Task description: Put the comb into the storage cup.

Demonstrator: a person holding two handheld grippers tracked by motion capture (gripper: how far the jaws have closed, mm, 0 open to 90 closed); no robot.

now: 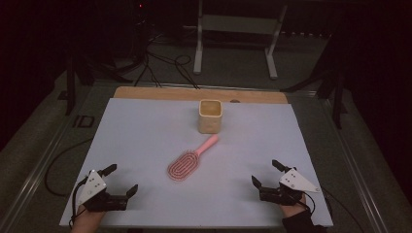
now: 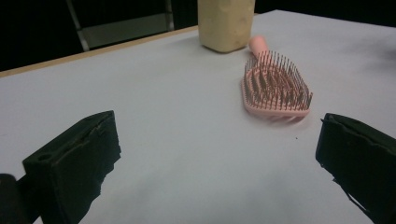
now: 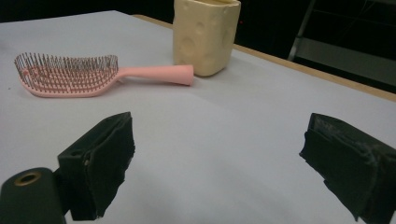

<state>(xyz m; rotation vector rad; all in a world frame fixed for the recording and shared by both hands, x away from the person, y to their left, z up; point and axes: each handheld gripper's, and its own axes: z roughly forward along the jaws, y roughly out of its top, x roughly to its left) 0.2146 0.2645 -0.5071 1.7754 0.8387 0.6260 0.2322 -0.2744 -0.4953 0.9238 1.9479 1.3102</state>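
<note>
While the room beyond the tabletop point(image 1: 145, 126) is sinking into darkness, we are making out little there besides a pale metal frame point(image 1: 238, 34) and some cables point(image 1: 165, 63) on the floor. We are seeing our forearms cut off at the bottom edge of the high view, so only a bit of each hand is showing. We are holding the left gripper point(image 1: 120, 180) near the front left corner of the white surface, its jaws spread wide with nothing between them. We are holding the right gripper point(image 1: 266, 174) near the front right corner, jaws likewise wide apart and empty.

Between them, towards the middle, the pink hairbrush point(image 1: 189, 160) is lying bristles up, its handle pointing at the cream cup point(image 1: 210, 116) and ending just beside it; whether they are touching we cannot tell. In the left gripper view the cup's top is cut off by the frame, and most of the brush handle point(image 2: 258, 44) is hidden behind the bristles.

Plenty of bare white surface is lying open around the brush on every side, and a strip of bare wood point(image 1: 194, 93) is running along the far edge behind the cup.
</note>
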